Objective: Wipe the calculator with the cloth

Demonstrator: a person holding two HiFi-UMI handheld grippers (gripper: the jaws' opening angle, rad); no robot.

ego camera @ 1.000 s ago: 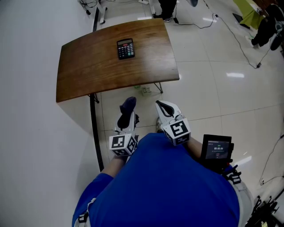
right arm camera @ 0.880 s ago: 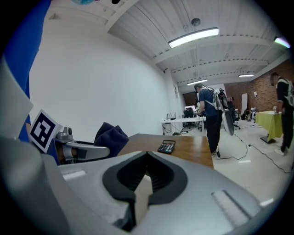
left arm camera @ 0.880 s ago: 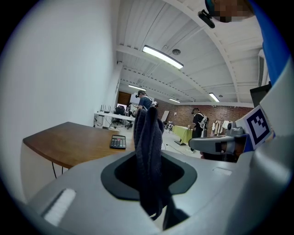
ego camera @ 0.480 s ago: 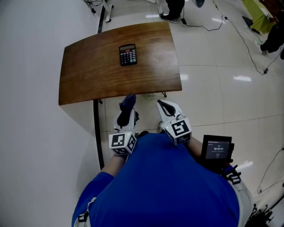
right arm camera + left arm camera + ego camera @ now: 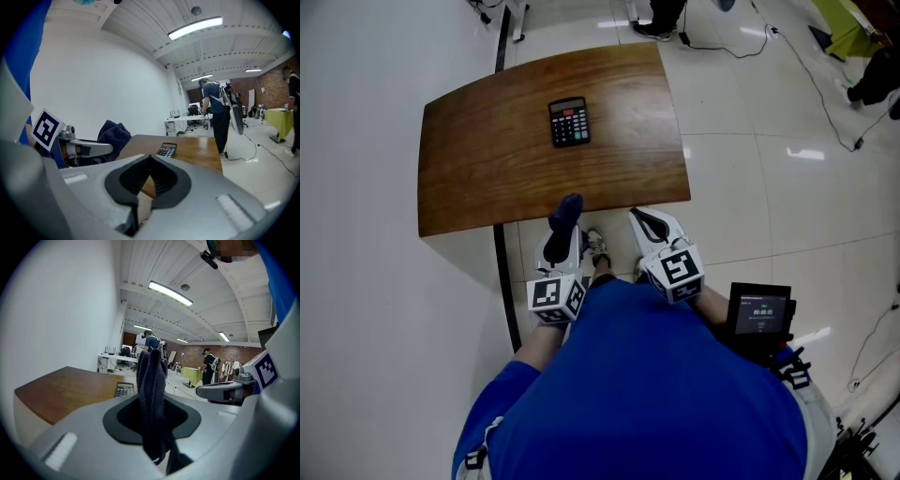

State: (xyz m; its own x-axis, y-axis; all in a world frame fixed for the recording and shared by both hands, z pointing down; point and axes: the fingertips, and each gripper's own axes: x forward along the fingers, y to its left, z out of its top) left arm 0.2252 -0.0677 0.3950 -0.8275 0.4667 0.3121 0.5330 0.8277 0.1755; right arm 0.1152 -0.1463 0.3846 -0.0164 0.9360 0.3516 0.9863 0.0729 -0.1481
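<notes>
A black calculator (image 5: 569,122) with red and green keys lies on the far half of the brown wooden table (image 5: 487,169). It also shows small in the left gripper view as the calculator (image 5: 124,389) and in the right gripper view as the calculator (image 5: 166,150). My left gripper (image 5: 562,225) is shut on a dark blue cloth (image 5: 563,225), held just short of the table's near edge. The cloth (image 5: 152,404) stands upright between its jaws. My right gripper (image 5: 649,223) hangs beside it, shut and holding nothing, also short of the edge.
The table stands against a white wall (image 5: 356,234) on the left. Pale tiled floor (image 5: 759,187) lies to the right, with cables (image 5: 806,75) across it. People (image 5: 215,117) stand beyond the table. A small screen device (image 5: 759,314) hangs at my right hip.
I have stepped closer to the table; both grippers now sit nearer its near edge. The cloth stays held in the left gripper.
</notes>
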